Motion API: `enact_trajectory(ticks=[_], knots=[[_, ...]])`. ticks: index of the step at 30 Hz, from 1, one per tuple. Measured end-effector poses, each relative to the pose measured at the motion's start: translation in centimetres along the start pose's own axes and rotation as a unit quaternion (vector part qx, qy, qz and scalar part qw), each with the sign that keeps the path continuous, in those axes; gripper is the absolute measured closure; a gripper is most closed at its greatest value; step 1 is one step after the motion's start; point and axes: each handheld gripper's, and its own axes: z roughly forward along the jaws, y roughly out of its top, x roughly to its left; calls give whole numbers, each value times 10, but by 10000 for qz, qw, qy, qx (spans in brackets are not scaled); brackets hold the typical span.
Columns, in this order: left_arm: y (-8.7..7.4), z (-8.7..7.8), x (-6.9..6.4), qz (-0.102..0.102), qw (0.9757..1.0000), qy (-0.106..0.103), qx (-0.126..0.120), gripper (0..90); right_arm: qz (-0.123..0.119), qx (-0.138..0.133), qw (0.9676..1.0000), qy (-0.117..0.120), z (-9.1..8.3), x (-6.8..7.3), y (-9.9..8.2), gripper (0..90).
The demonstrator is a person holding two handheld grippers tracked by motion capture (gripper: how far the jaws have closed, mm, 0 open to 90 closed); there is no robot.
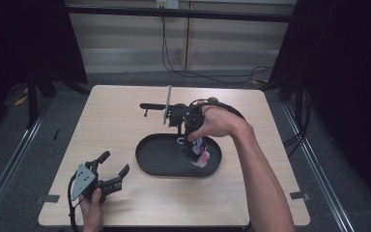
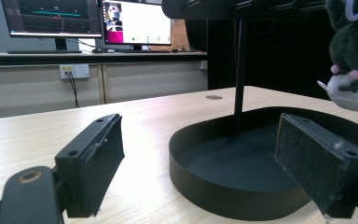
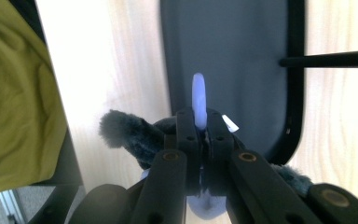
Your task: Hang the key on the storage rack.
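My right hand-held gripper [image 1: 194, 145] points down over the tray, its jaws pressed together on a small plush toy [image 1: 199, 155]; in the right gripper view the pads pinch the toy's pale blue loop [image 3: 198, 100], with dark grey fur bulging out on both sides. The toy hangs in the air above the right part of the black oval tray [image 1: 147, 162], clear of the tray floor as far as I can tell, and from the left gripper view I see its grey body and white snout [image 2: 352, 88] dangling past the tray's far wall. Behind the tray stands a black stand [image 1: 168, 104] with a thin upright rod and a side arm. My left hand-held gripper [image 1: 112, 166] rests on the desk [image 1: 116, 111] near the front left corner, jaws spread wide and empty, facing the tray.

What worries me is the grip. I am holding a thin, soft loop, not the body, so the toy can swing or twist as I move, and a quick move could pull the loop out from between the pads and drop the toy back into the tray. If the loop is meant for the stand's arm, a swinging toy may miss it, or my gripper may knock the slender rod and tip the stand. The trailing cable near the stand could also snag it
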Motion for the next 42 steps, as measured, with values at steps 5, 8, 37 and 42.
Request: enact_trajectory(ticks=[5,8,37,42], knots=[[0,0,0,5,10000,-1,26,152,136,-39,9999,24,-6,-16,-3,877],[0,0,0,-27,10000,3,3,152,200,13,9998,29,-7,-24,-4,877],[0,1,-1,-81,9999,-28,-55,153,488,343,9981,-153,-12,-63,-2,877],[0,1,-1,-63,10000,-28,-42,152,605,311,9975,-188,-10,-70,-5,878]])
